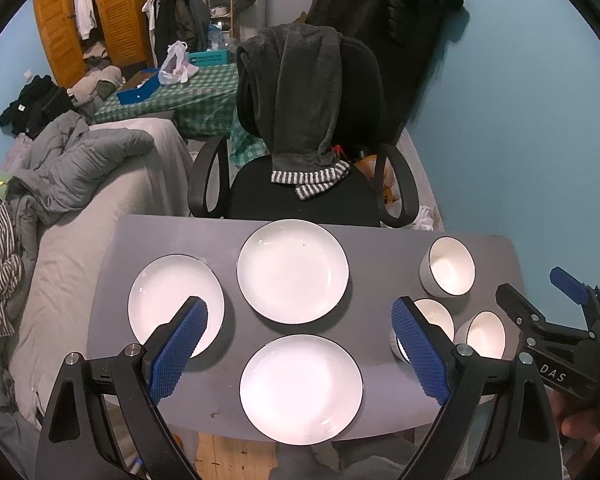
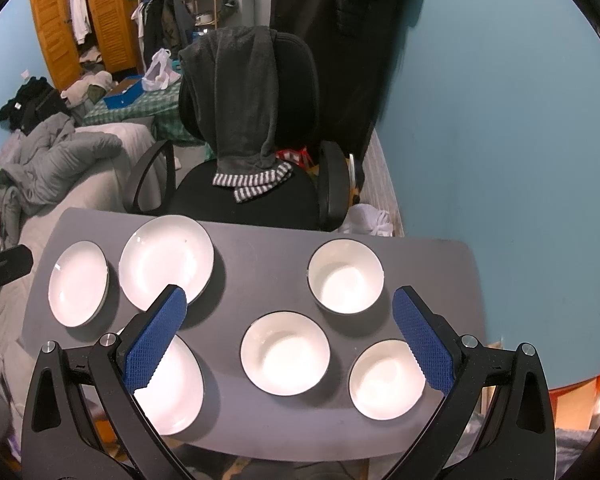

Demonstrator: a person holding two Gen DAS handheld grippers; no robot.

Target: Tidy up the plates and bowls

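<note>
both hand-held grippers gape above three plates (image 1: 292,271) and bowls (image 2: 285,354).

You've got one readable mark: "DAS" in white caps on the black body of your right hand-held gripper (image 1: 556,344), seen at the right edge of the left wrist view, just below its blue lever. A teal crate (image 1: 209,57) on the checked cloth in the background carries a white printed line, but it's too small and blurred to read. A small white tag on the black clothes pile (image 1: 20,107) at far left shows no legible chars either. Right wrist view: no readable text, nos. or signs anywhere, incl. on the plates, bowls and desk.
</note>
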